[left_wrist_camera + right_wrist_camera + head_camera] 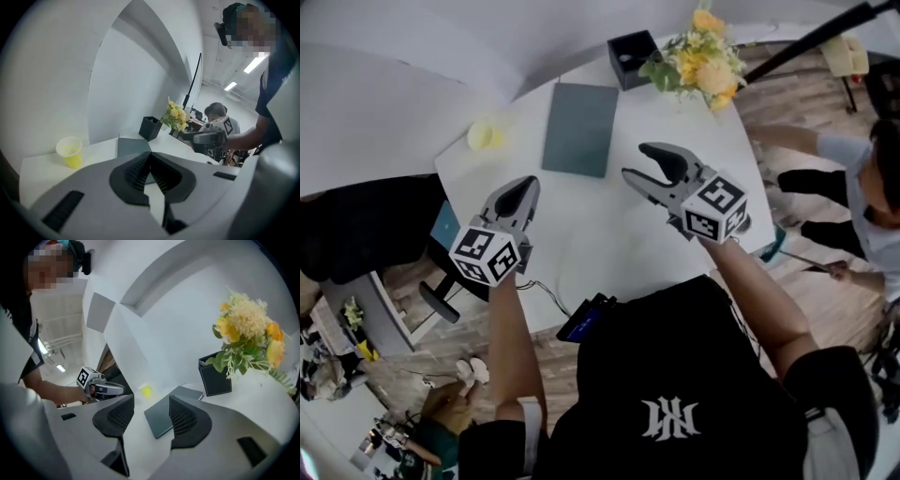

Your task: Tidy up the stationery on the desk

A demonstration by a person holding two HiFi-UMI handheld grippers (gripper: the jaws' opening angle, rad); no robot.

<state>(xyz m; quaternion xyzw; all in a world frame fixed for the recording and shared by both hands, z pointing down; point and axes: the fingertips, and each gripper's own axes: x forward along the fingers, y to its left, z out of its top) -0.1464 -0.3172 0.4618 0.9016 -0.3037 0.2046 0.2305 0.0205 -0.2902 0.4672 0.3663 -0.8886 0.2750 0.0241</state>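
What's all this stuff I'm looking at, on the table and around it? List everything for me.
table: one, white, under everything
notebook: one, dark grey-green, lying flat toward the table's far side
cup: one, yellow, near the table's left edge
box: one, black, open-topped, at the far edge
flowers: one bunch, yellow and orange, right beside the box
bystander: one, light top, right of the table
left gripper: one, grey, jaws shut, empty
right gripper: one, grey, jaws open, empty
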